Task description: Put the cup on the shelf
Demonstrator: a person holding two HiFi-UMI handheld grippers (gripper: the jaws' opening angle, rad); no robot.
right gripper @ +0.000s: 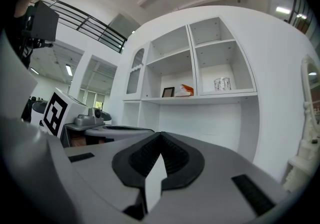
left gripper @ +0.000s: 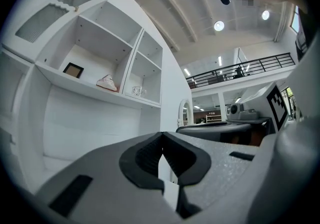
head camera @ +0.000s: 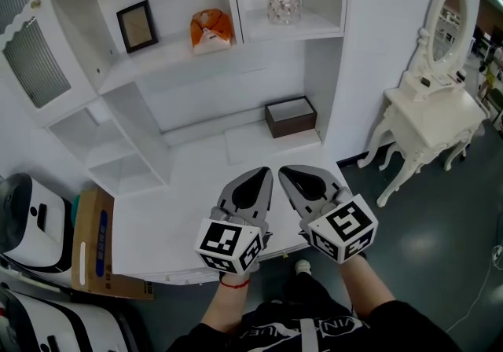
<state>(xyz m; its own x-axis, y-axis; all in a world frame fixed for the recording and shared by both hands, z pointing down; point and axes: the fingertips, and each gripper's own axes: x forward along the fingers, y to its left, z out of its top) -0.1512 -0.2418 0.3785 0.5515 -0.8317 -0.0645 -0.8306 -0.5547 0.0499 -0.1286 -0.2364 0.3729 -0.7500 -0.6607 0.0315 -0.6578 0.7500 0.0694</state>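
A clear glass cup stands in the upper right compartment of the white shelf unit. It also shows small and far off in the left gripper view and the right gripper view. Both grippers hang side by side over the front edge of the white counter, well below the cup. My left gripper is shut with nothing in it, its jaws meeting at the tips. My right gripper is shut and empty too.
A black picture frame and an orange packet stand in the compartment left of the cup. A dark open box rests on the counter's back. A white dressing table stands at right, a cardboard box at left.
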